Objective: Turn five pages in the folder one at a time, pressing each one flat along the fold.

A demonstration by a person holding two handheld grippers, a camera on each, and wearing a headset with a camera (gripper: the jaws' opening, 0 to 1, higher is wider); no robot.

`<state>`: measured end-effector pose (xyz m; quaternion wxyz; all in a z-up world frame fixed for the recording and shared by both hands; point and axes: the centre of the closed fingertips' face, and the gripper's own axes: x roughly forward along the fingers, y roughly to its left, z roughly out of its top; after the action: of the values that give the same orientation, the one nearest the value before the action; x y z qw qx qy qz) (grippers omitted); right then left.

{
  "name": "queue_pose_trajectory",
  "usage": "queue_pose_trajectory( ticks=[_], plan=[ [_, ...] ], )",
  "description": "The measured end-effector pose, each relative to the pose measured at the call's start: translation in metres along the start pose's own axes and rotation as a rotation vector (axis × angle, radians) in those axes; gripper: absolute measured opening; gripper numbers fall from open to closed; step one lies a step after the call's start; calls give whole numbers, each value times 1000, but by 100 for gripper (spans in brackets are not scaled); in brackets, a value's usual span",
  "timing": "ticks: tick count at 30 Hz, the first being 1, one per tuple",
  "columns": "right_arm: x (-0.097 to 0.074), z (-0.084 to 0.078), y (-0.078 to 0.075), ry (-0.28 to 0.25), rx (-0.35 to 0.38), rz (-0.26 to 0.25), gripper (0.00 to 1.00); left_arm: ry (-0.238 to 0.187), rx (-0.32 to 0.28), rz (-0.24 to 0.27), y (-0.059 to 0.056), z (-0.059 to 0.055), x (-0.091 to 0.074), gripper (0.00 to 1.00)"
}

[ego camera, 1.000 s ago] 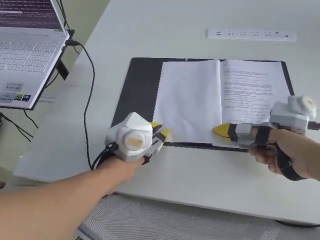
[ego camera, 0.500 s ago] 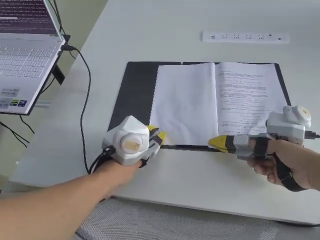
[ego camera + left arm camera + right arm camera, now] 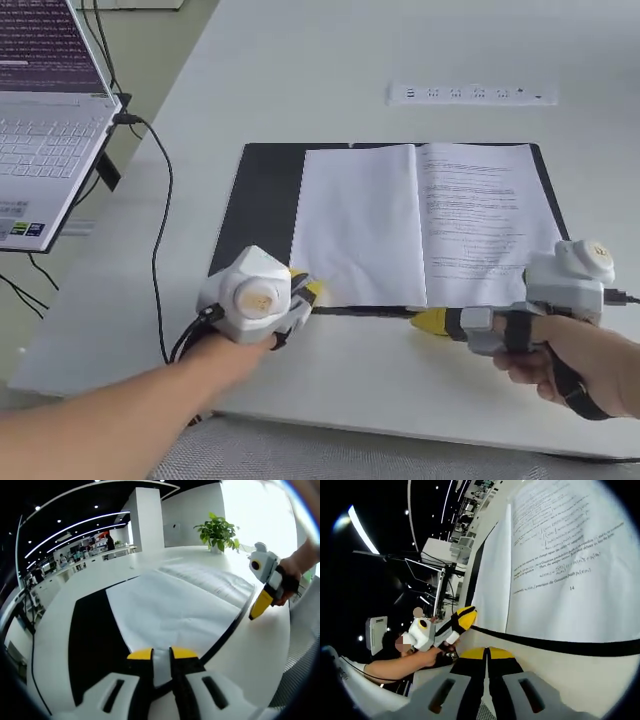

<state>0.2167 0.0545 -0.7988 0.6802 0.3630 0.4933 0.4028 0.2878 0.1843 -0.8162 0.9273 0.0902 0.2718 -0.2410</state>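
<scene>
1. R gripper – jaws together, nothing held, tip just off the open folder at its near edge.
2. L gripper at the blank page near corner – can't tell if it's pinching.
3. From the R tip the fold runs straight away; printed page lies right of it, so R's nearer imo.

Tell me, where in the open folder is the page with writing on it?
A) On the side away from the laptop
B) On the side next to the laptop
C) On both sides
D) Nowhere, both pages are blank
A: the printed page lies on the half of the folder away from the laptop, and the blank page lies on the nearer half.
</scene>
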Motion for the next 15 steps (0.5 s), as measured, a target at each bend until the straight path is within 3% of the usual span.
queue_pose_trajectory(
  ticks=[5,9,15],
  plan=[
    [-18,4,6,-32,-112,-38,1,59,-13,-19,-5,1,-3,12],
    [-43,12,20,-99,-217,-81,4,43,-32,-33,-13,11,-12,13],
    [-74,11,35,-143,-321,-147,11,11,-72,-47,-22,25,-30,17]
  ],
)
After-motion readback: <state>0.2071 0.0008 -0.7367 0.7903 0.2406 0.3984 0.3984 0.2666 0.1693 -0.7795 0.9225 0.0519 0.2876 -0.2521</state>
